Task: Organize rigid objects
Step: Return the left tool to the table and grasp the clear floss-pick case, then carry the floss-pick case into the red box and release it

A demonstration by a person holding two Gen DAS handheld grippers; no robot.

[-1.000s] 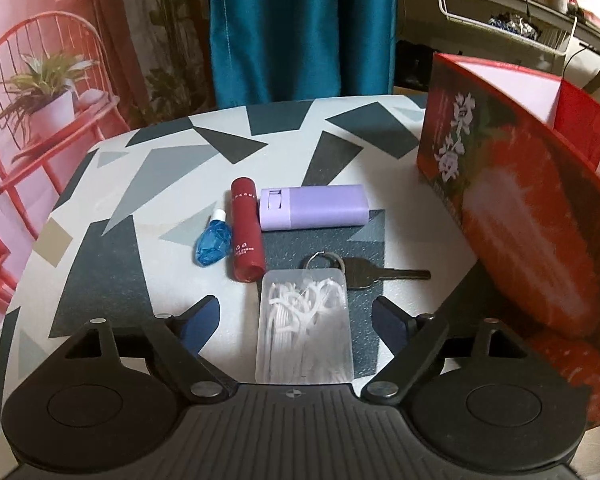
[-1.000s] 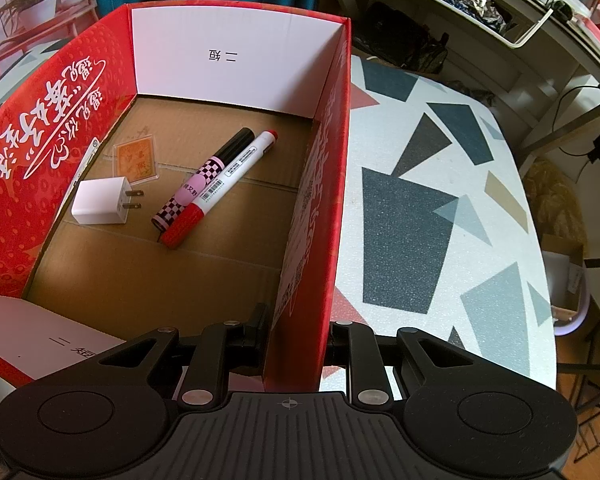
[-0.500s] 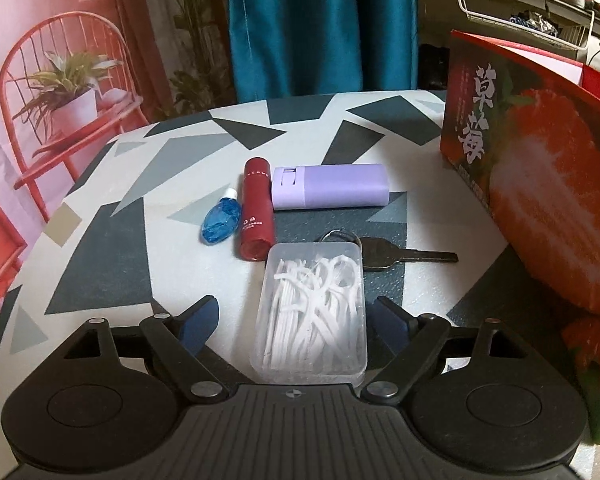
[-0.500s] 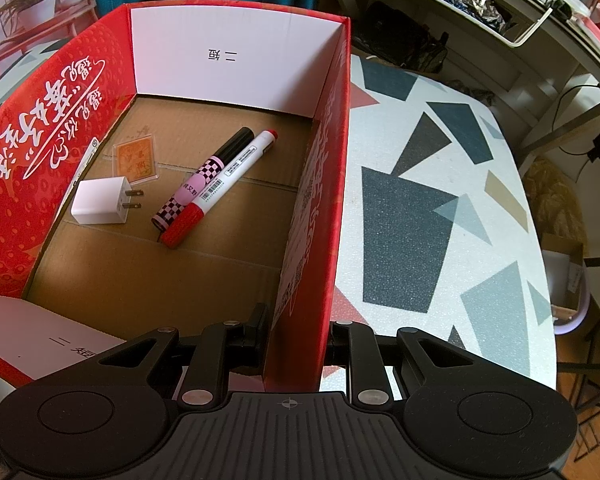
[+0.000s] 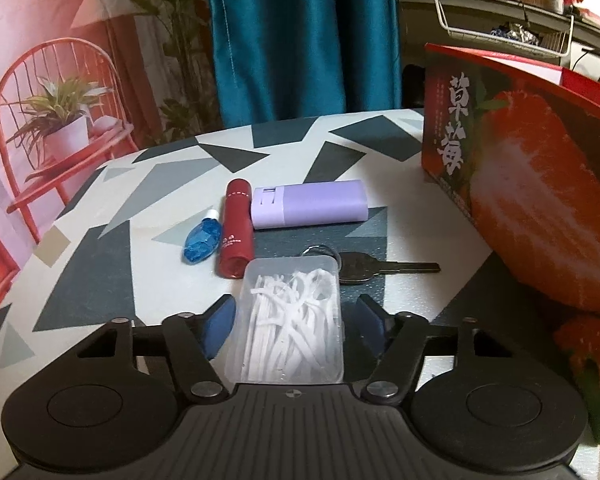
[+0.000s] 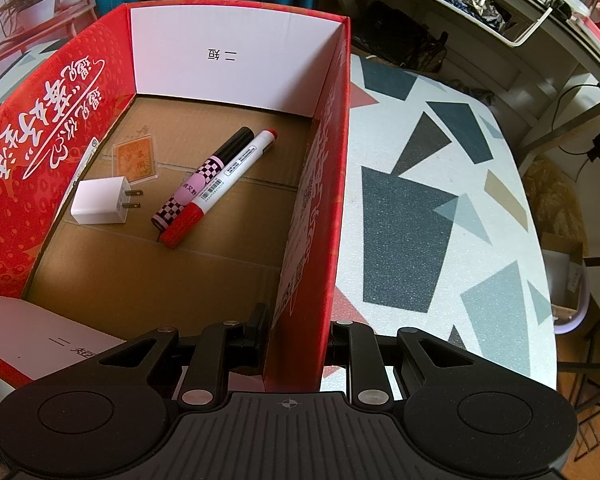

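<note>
Left wrist view: left gripper (image 5: 296, 322) stood released, blue pads either side of a clear floss-pick box (image 5: 290, 320), not touching it. Just ahead lay a key (image 5: 374, 269) with ring; ahead-left a red tube (image 5: 236, 229), print too small to read, and a blue dropper bottle (image 5: 202, 240); a lilac case (image 5: 308, 205) lay beyond. To the right stood the red strawberry carton (image 5: 540, 216), marked "草莓", on the patterned bench (image 5: 100, 264).

Right wrist view: right gripper (image 6: 296, 334) was clenched on the carton's right wall (image 6: 320, 208). Inside, ahead-left: white charger (image 6: 102, 200), orange card (image 6: 136, 159), checkered pen (image 6: 206, 176), red-capped marker (image 6: 224, 186) with barcode label. Flap read "二短".
</note>
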